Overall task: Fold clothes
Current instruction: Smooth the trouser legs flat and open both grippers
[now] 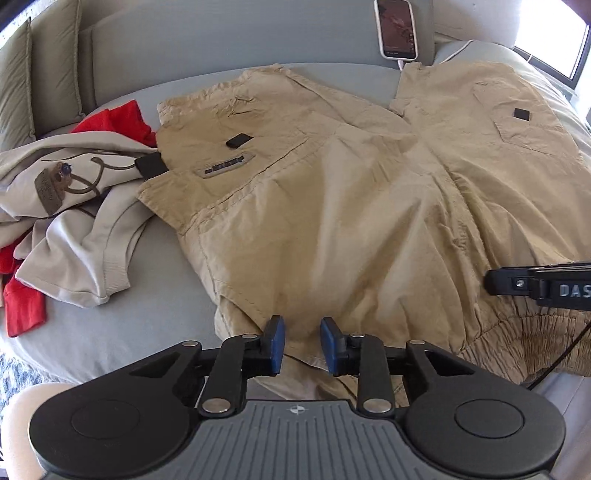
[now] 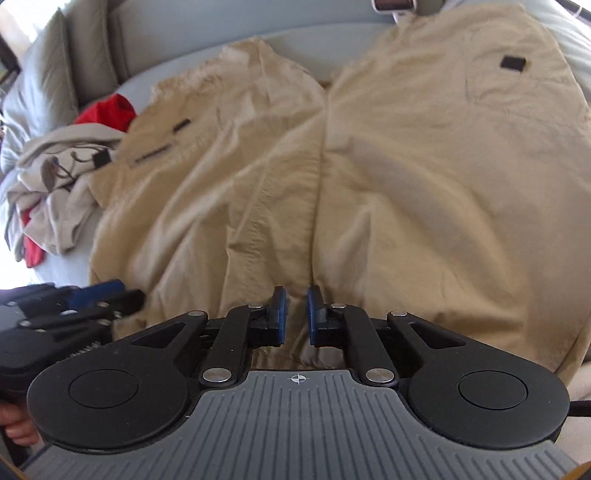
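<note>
Left tool [image 1: 303,341], right tool [image 2: 296,314] spread over khaki shorts [image 1: 332,206]; "DAS" lettering [image 1: 574,290] readable.

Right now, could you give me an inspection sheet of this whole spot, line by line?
Surface: grey-sheeted bed, smooth.
Job's things: wrinkled khaki cargo trousers spread flat, legs apart, elastic waistband nearest.
Clutter: crumpled beige sweatshirt over red garment, left of trousers; white-cased phone at far edge.
Grippers: left gripper and right gripper over the waistband end, blue pads apart, no cloth pinched.
Cables: white cable from phone; black cable at the right.
Surroundings: olive cushions, bright window.
</note>
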Motion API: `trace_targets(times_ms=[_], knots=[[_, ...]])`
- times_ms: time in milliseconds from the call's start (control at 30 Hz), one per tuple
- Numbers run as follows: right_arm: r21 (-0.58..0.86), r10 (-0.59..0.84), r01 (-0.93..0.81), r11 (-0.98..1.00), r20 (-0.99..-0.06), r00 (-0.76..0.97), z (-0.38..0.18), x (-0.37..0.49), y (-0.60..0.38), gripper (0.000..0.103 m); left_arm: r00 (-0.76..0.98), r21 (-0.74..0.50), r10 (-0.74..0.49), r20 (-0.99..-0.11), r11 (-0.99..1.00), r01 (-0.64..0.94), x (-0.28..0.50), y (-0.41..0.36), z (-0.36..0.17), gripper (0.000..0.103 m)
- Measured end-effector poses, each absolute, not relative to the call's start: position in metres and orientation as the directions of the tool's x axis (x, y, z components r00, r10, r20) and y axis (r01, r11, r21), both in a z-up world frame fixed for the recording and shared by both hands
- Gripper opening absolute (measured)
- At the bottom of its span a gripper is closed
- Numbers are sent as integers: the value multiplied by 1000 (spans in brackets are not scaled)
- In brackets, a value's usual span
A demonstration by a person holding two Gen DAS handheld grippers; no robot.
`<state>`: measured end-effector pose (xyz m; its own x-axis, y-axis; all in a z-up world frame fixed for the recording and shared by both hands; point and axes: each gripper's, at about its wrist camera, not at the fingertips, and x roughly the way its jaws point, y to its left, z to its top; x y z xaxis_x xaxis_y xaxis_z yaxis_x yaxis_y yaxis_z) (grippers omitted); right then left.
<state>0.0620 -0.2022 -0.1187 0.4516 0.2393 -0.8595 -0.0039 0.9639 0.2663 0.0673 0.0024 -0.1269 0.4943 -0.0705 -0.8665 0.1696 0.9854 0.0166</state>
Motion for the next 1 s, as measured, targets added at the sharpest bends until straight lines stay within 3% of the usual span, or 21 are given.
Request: trace_targets(times_ms=[100,200,233,300,600,1000], knots=[[271,209,88,959,-879,429,-111,51,-220,8,479,-13,-75,-874,991,131,66,12,-117,28],[333,246,119,936,-855,457,-86,32,-235,25,509,-42,-104,-855,990,131,56,8,-99,34],[363,265,122,924,-836,480,-76,25,-240,40,521,-51,-117,-845,989,140,53,5,-92,35],[399,272,138,907,-802,531,-57,11,-250,48,536,-78,-156,-830,983,166,46,-3,-80,38],[483,249,228,846,-734,632,-3,-28,-300,48,518,-131,-262,-815,952,276,31,-44,-56,51],[351,-66,423,835,-701,711,66,-90,-397,51,453,-198,-424,-784,863,465,30,-113,-26,55]])
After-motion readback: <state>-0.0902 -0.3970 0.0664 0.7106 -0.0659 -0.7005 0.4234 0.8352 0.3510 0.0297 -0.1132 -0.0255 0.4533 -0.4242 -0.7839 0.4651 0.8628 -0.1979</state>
